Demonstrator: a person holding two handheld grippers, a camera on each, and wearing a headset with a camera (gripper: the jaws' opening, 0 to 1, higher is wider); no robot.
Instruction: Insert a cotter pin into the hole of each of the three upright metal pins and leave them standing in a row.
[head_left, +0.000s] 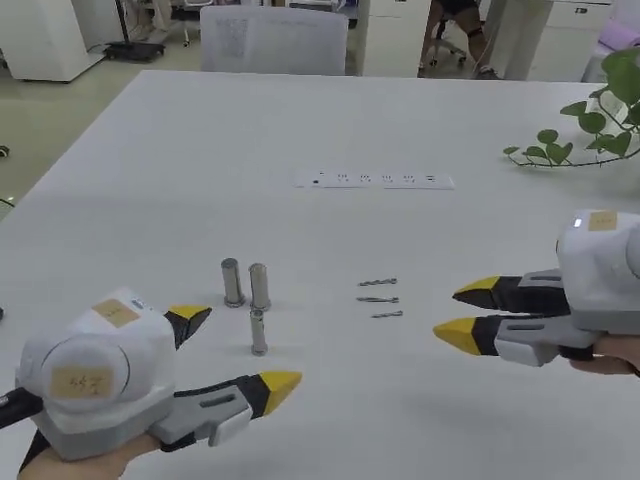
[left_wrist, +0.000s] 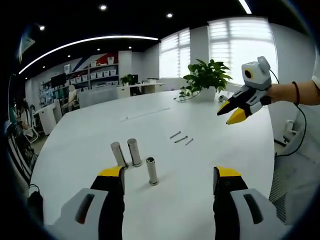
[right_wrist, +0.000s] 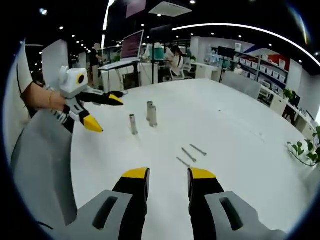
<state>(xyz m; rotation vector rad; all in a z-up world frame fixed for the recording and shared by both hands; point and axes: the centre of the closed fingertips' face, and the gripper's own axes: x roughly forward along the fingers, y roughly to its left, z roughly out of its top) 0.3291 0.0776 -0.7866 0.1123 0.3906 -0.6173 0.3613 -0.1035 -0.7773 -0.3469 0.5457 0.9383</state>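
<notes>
Head view: left gripper (head_left: 250, 346) spread, right gripper (head_left: 449, 312) parted, well apart; metal pins (head_left: 260, 287) between

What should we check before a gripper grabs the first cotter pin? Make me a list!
1. All three metal pins standing up: ok.
2. Metal pins in one row: not ok, one stands in front of the other two.
3. Three cotter pins lying loose on the table: ok.
4. Right gripper open and empty: ok.
5. Left gripper open and empty: ok.
6. Which way the holes in the metal pins face: cannot tell.
</notes>
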